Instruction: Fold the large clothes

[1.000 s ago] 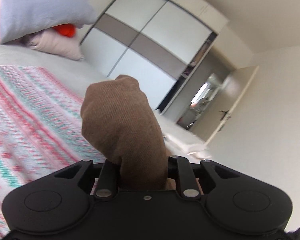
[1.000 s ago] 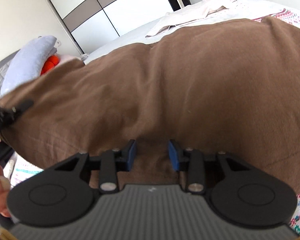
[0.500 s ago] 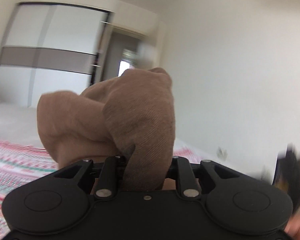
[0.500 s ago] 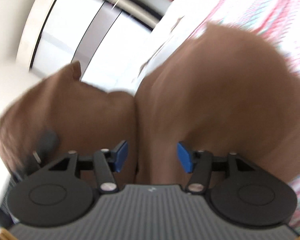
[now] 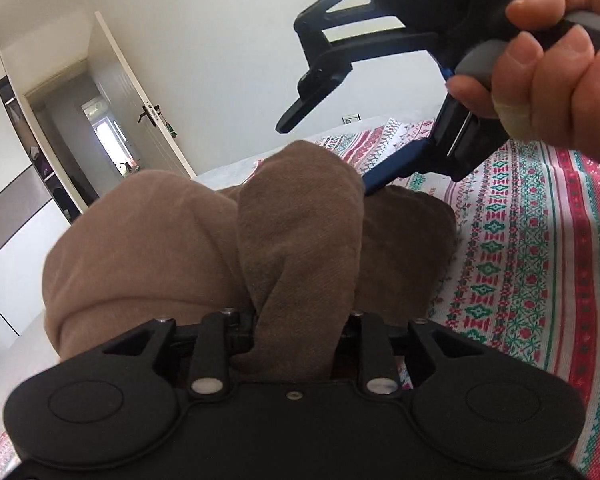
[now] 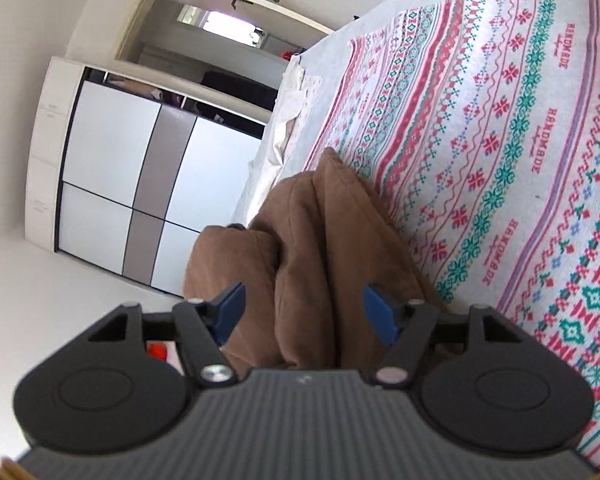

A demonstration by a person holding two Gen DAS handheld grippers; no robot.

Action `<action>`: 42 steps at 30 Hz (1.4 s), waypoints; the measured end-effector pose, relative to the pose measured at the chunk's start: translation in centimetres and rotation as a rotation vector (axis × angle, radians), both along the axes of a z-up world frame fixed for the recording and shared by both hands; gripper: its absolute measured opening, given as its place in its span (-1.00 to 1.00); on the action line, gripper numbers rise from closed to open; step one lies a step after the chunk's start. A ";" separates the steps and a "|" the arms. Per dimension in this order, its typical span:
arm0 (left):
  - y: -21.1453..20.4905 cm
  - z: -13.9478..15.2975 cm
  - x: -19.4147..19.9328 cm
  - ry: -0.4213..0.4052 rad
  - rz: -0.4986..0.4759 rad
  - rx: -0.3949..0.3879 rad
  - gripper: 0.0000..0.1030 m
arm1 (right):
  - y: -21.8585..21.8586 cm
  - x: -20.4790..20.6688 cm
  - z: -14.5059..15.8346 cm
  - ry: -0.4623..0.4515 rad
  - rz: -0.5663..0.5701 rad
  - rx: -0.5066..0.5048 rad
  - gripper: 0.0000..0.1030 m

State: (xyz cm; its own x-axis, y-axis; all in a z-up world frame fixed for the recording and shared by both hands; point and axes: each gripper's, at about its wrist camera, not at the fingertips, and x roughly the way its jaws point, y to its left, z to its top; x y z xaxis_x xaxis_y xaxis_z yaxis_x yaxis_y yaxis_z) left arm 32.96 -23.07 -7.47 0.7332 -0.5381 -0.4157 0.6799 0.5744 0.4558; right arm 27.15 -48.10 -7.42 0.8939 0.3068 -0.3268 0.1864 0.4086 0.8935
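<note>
A brown garment (image 5: 148, 240) lies bunched on the patterned bedspread (image 5: 540, 260). A thick fold of it stands up between the fingers of my left gripper (image 5: 296, 320), which still pinches it while its jaws are opening. The cloth hides the left fingertips. In the right wrist view the brown garment (image 6: 332, 248) runs between the blue pads (image 6: 230, 312) of my right gripper (image 6: 305, 312). Its jaws are opening wide and the pads stand clear of the cloth. From the left wrist view, my right gripper (image 5: 328, 152) hangs over the garment, held by a hand (image 5: 548, 60).
The bedspread (image 6: 500, 140) covers most of the bed to the right of the garment. A pile of white cloth (image 6: 288, 120) lies at the bed's far edge. A white and grey wardrobe (image 6: 108, 160) and an open door (image 5: 140, 100) stand beyond.
Both grippers have swung across the bed and rolled, bringing the garment's ends together into a bunch. The right gripper's jaws have spread off the cloth. The right gripper has come into the left wrist view.
</note>
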 end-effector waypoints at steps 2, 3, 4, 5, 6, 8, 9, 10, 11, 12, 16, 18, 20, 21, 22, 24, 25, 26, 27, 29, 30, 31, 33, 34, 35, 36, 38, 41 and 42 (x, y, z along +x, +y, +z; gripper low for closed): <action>1.0 1.1 0.2 0.024 -0.004 -0.046 -0.24 | 0.1 0.2 -0.2 -0.004 0.002 0.003 0.43; 1.6 1.7 0.1 0.039 -0.014 -0.071 -0.11 | 0.2 0.5 0.0 -0.004 0.007 -0.002 0.47; 2.2 2.3 0.1 0.057 -0.027 -0.091 0.02 | 0.5 1.0 0.2 -0.005 0.014 -0.007 0.57; 2.8 3.0 0.0 0.071 -0.039 -0.106 0.06 | 0.7 1.1 0.5 -0.003 0.026 -0.013 0.62; 3.4 3.6 -0.3 0.078 -0.049 -0.120 0.09 | 1.4 1.5 1.1 0.005 0.036 -0.026 0.62; 5.0 4.2 -1.8 0.097 -0.079 -0.155 0.11 | 2.2 2.0 2.5 0.014 0.056 -0.084 0.64; 5.8 4.8 -1.7 0.115 -0.095 -0.179 0.17 | 2.6 2.1 3.4 0.006 0.064 -0.120 0.64; 6.9 5.6 -1.7 0.135 -0.112 -0.208 0.33 | 2.9 2.1 4.4 -0.006 0.073 -0.158 0.67; 7.8 6.2 -1.9 0.152 -0.127 -0.239 0.40 | 3.1 2.4 5.4 -0.017 0.085 -0.192 0.70; 8.7 6.7 -2.1 0.164 -0.138 -0.271 0.49 | 3.5 2.8 6.4 -0.029 0.106 -0.221 0.71; 13.0 7.8 -1.2 0.203 -0.135 -0.381 0.56 | 5.4 6.4 10.4 -0.060 0.223 -0.309 0.81; 15.2 7.6 -0.1 0.224 -0.079 -0.439 0.67 | 6.8 9.2 11.9 -0.059 0.286 -0.349 0.88; 16.8 6.6 1.3 0.245 0.011 -0.496 0.67 | 8.5 12.6 12.4 -0.035 0.354 -0.391 0.91; 17.6 5.9 2.1 0.266 0.055 -0.528 0.67 | 9.5 14.4 12.4 -0.010 0.380 -0.419 0.91; 18.6 5.1 2.8 0.296 0.088 -0.566 0.67 | 10.3 16.1 12.2 0.022 0.397 -0.453 0.91; 20.2 3.5 4.1 0.365 0.103 -0.649 0.67 | 12.1 19.3 11.1 0.108 0.404 -0.540 0.91; 20.5 2.9 4.8 0.397 0.117 -0.681 0.67 | 12.8 20.7 10.4 0.147 0.399 -0.581 0.91; 20.4 2.2 5.4 0.422 0.128 -0.715 0.67 | 13.6 21.7 9.7 0.182 0.398 -0.610 0.90; 20.6 1.7 5.8 0.446 0.120 -0.748 0.67 | 14.3 22.6 9.0 0.209 0.405 -0.626 0.86; 20.3 0.8 6.3 0.489 0.093 -0.778 0.67 | 15.6 23.3 8.2 0.229 0.400 -0.663 0.16; 20.1 0.6 6.2 0.489 0.080 -0.778 0.67 | 16.0 23.5 7.8 0.215 0.407 -0.678 -0.13; 20.0 0.5 6.0 0.466 0.073 -0.774 0.67 | 16.5 23.4 7.9 0.185 0.415 -0.677 -0.49; 19.6 0.5 5.6 0.439 0.063 -0.758 0.67 | 17.1 22.7 9.2 0.107 0.406 -0.655 -0.60; 19.7 0.7 5.3 0.437 0.053 -0.762 0.67 | 17.2 22.2 10.3 0.059 0.388 -0.651 -0.63; 20.2 0.9 5.0 0.437 0.039 -0.771 0.67 | 17.0 21.6 11.4 0.009 0.357 -0.638 -0.66; 20.3 1.1 4.7 0.438 0.022 -0.779 0.67 | 16.2 21.1 12.4 -0.029 0.317 -0.597 -0.67; 20.0 1.4 4.1 0.446 -0.017 -0.790 0.67 | 14.2 20.4 13.2 -0.065 0.264 -0.517 -0.68; 19.0 1.6 3.3 0.446 -0.051 -0.769 0.67 | 10.6 19.7 11.7 -0.019 0.182 -0.496 -0.69; 18.7 1.5 3.2 0.446 -0.058 -0.755 0.67 | 8.8 19.5 10.2 0.015 0.149 -0.467 -0.69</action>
